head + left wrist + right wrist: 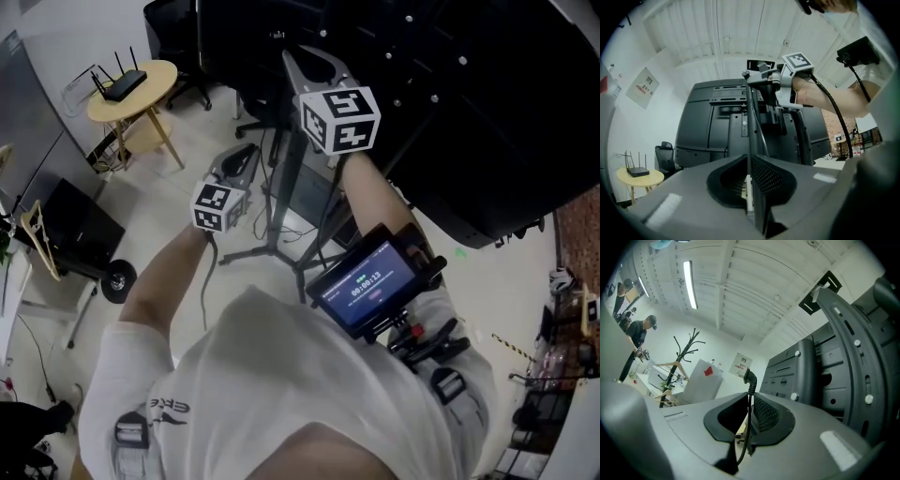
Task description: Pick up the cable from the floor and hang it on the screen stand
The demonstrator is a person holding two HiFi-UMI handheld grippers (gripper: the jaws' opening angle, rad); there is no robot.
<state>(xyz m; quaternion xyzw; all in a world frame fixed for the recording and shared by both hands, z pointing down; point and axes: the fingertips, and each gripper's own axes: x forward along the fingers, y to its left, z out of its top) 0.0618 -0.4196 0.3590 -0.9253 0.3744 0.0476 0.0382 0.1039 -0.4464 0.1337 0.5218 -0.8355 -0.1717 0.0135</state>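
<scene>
A black cable runs up between the fingers of my right gripper (pixel 750 397), which is shut on it just below its plug (pixel 749 377). In the head view the right gripper (pixel 314 58) is raised against the back of the big black screen (pixel 450 103), above the stand's pole (pixel 289 178). My left gripper (pixel 242 159) sits lower and to the left, beside the pole. Its jaws (pixel 750 161) are closed together. A dark line of cable (pixel 749 117) drops from the right gripper (pixel 749 75) to the left jaw tips. I cannot tell if it is pinched there.
A round yellow table (pixel 131 89) with a router stands at the far left. A black office chair (pixel 173 28) is behind it and a wheeled cart (pixel 94 253) is at the left. The stand's legs (pixel 253 251) spread over the floor. A coat rack (pixel 684 350) and a person (pixel 640 331) are far off.
</scene>
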